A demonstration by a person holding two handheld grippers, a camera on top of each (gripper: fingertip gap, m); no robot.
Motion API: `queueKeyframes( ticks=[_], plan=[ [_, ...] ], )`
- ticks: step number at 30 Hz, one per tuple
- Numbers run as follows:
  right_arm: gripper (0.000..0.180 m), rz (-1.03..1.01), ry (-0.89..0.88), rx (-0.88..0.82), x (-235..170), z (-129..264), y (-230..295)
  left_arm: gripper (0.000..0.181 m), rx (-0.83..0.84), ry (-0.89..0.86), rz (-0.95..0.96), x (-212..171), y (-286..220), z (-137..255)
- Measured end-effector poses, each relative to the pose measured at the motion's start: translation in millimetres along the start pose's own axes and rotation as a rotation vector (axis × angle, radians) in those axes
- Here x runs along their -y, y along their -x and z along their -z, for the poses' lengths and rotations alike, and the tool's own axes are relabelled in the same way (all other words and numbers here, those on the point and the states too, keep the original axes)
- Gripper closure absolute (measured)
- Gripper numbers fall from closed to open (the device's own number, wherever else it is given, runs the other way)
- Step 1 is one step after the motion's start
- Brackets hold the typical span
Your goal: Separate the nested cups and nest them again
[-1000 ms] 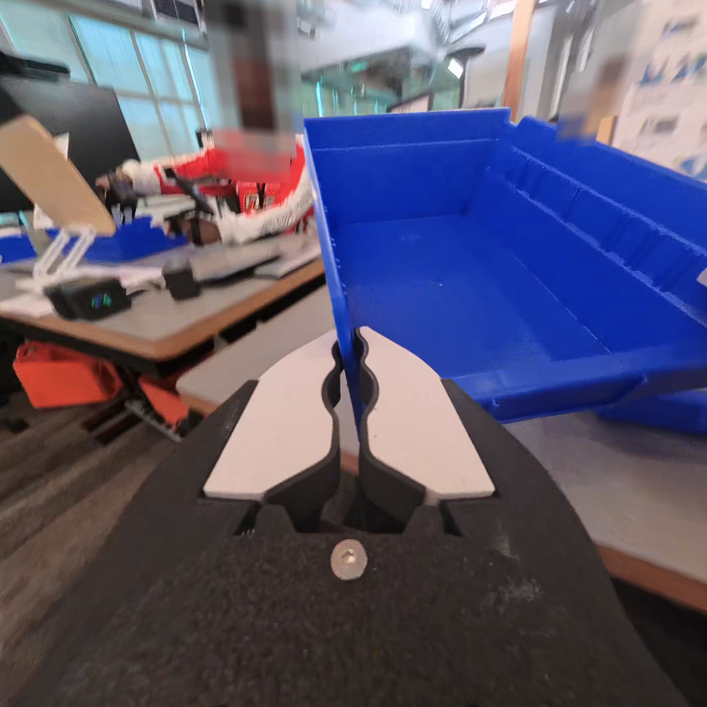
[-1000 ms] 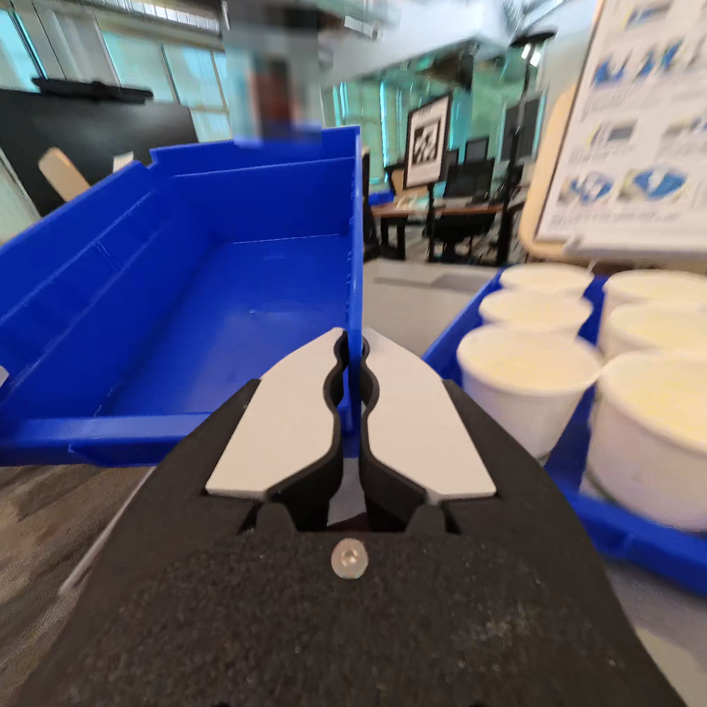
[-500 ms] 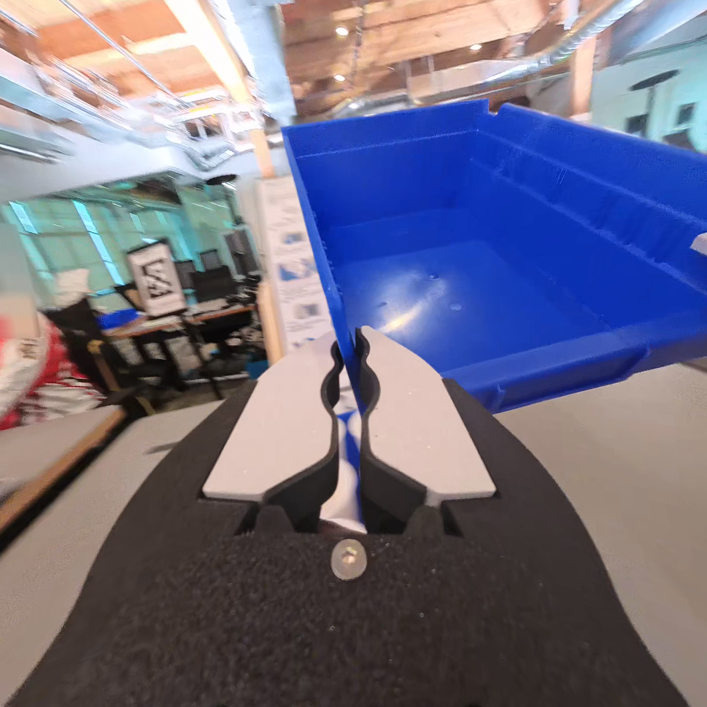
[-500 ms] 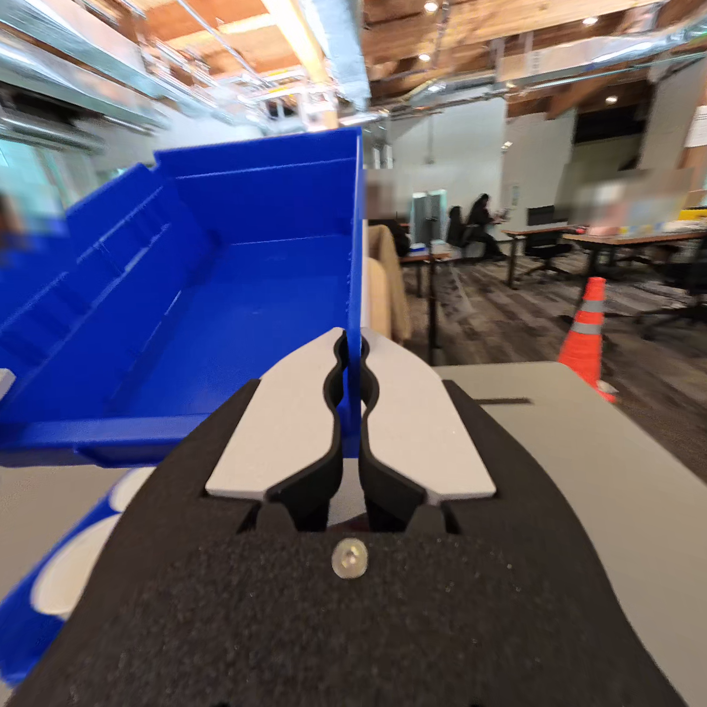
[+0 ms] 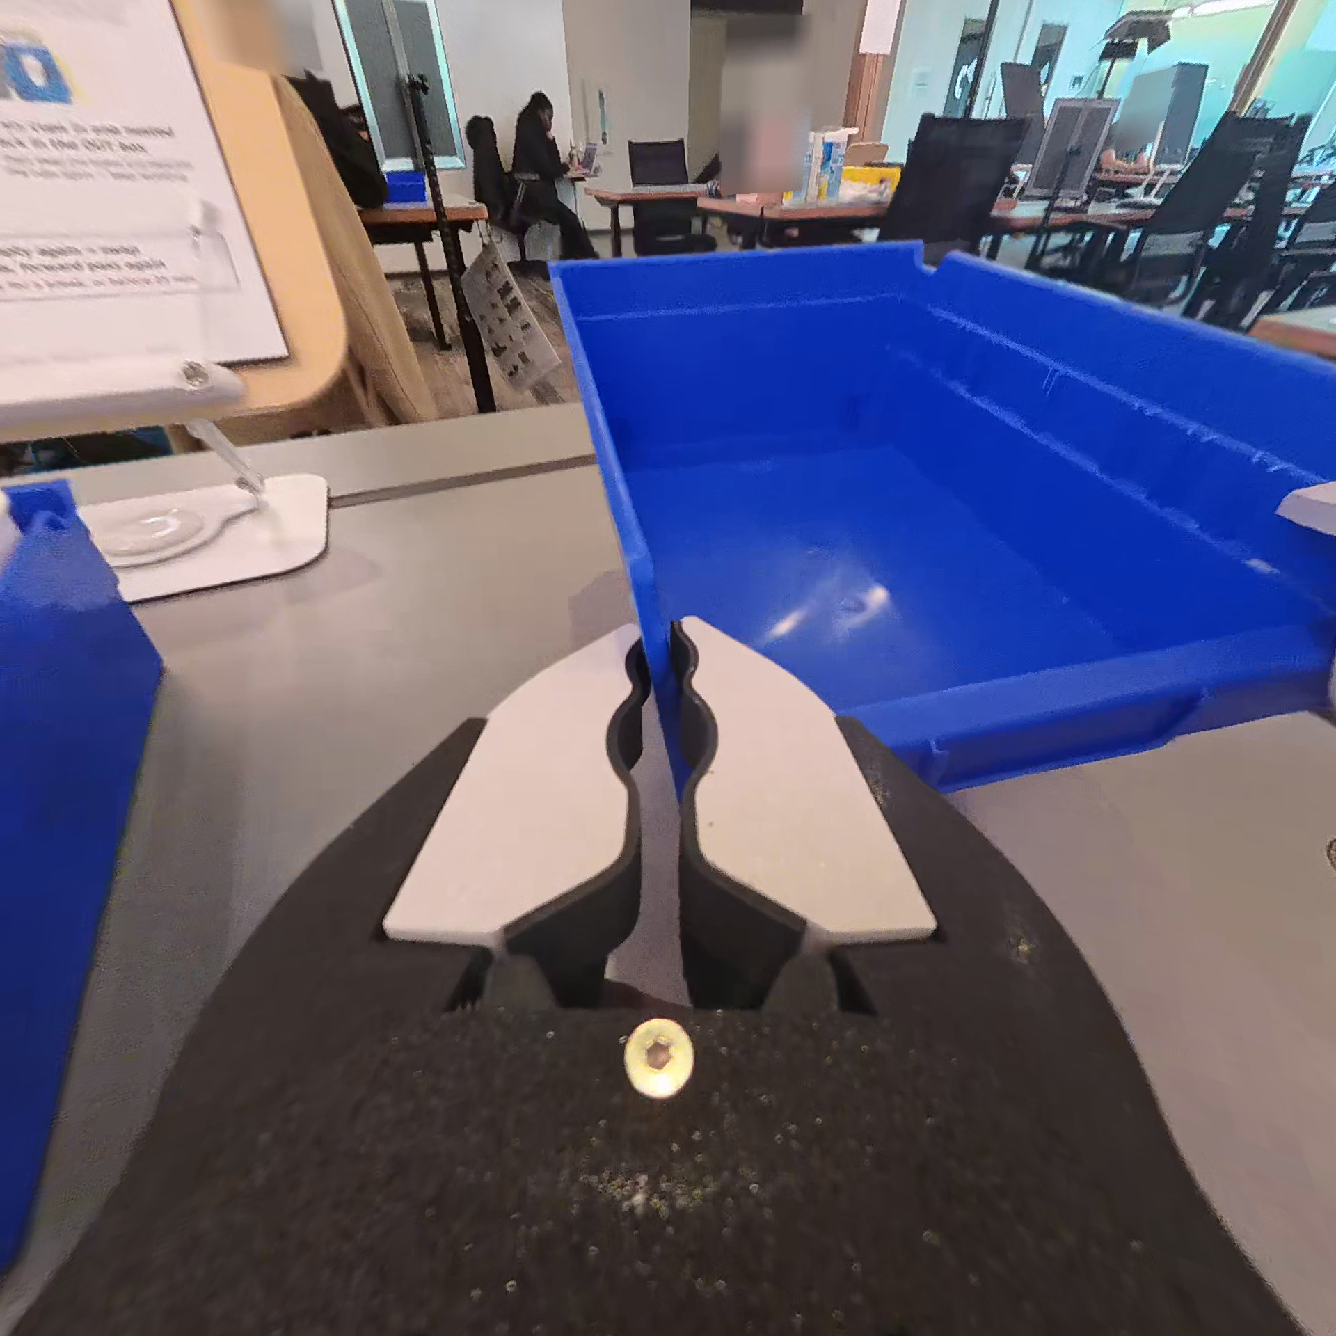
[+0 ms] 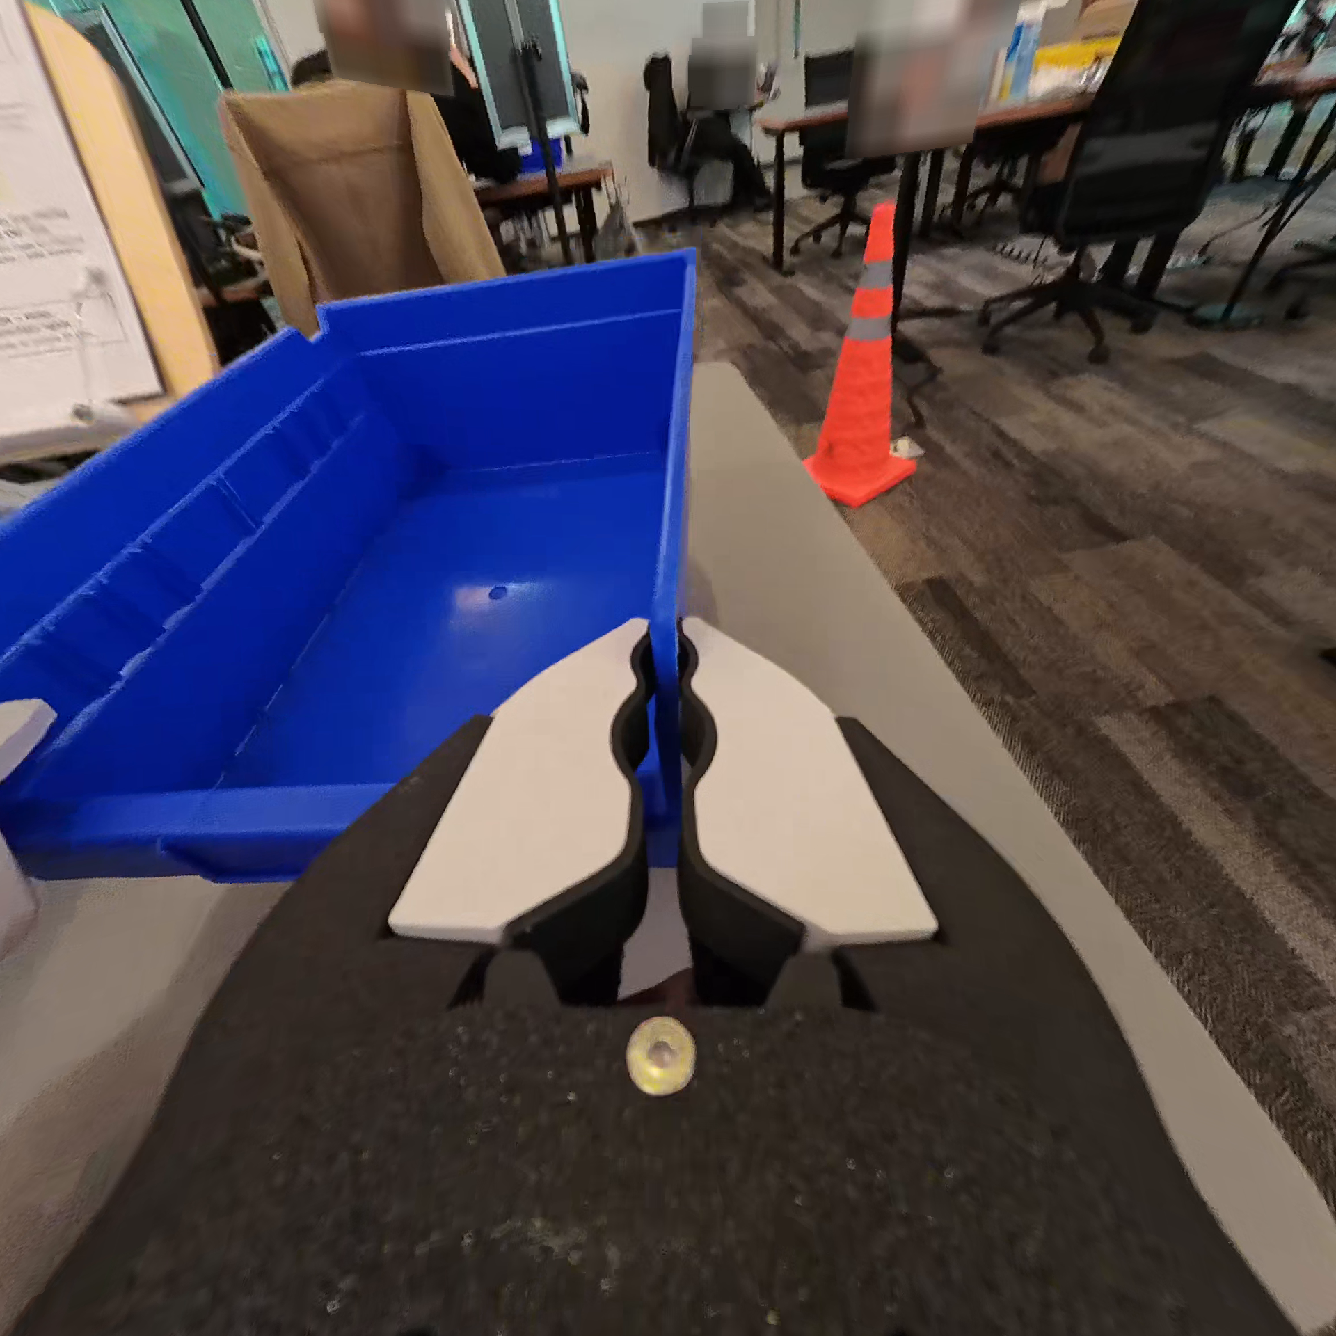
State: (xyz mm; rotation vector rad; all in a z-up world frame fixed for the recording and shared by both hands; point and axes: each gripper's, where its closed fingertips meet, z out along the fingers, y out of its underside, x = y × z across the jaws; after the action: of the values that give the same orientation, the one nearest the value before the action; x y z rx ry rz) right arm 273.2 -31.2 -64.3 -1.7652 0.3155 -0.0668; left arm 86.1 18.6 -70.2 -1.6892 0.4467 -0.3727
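Grey desk (image 5: 405, 651): carries all the items; its right edge borders a patterned floor (image 6: 1084, 578). Empty blue bin (image 5: 940, 578): the largest item, lying between the two tools, each gripping one side wall. Left gripper (image 5: 658, 636): jaws closed down to a narrow slit on the bin's left wall near its near corner. Right gripper (image 6: 666, 636): jaws likewise closed to a slit on the bin's right wall; whether the bin rests on the desk or hangs just above it cannot be told. Second blue bin (image 5: 58, 723): at the near left edge of the left wrist view, standing apart from the first. Sign stand (image 5: 210, 528): far left on the desk, bearing a printed sheet. Orange cone (image 6: 864, 376): on the floor, far right. Cups: none clearly visible in either view.
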Motion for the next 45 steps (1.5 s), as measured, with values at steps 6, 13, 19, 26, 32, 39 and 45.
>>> queueKeyframes(
  ticks=[6,13,19,26,32,39,45],
  plan=[
    [0.176,-0.027,0.113,0.07,-32.9,-35.2,-7.0,0.175,0.035,0.1,0.025,-22.3,0.4,-23.2],
    [0.177,0.099,0.137,0.021,-37.0,-53.6,-20.1,0.174,0.021,0.166,-0.008,-50.9,-8.9,-34.6],
    [0.176,0.092,0.164,0.051,-48.0,-62.9,-21.7,0.13,-0.104,0.286,0.015,-67.5,-21.5,-31.8],
    [0.148,0.226,-0.131,-0.147,11.6,23.7,10.1,0.115,-0.142,0.276,-0.136,-67.6,43.4,73.1],
    [0.145,0.187,-0.08,0.52,-44.4,84.4,267.4,0.133,0.027,0.182,-0.053,-56.1,175.1,195.0],
    [0.139,0.207,0.059,0.49,-97.4,41.5,386.5,0.118,0.311,0.223,0.075,-83.9,343.5,216.1],
    [0.137,0.182,0.098,0.447,-108.1,19.5,390.0,0.12,0.206,0.306,0.151,-103.9,364.3,176.3]
  ],
)
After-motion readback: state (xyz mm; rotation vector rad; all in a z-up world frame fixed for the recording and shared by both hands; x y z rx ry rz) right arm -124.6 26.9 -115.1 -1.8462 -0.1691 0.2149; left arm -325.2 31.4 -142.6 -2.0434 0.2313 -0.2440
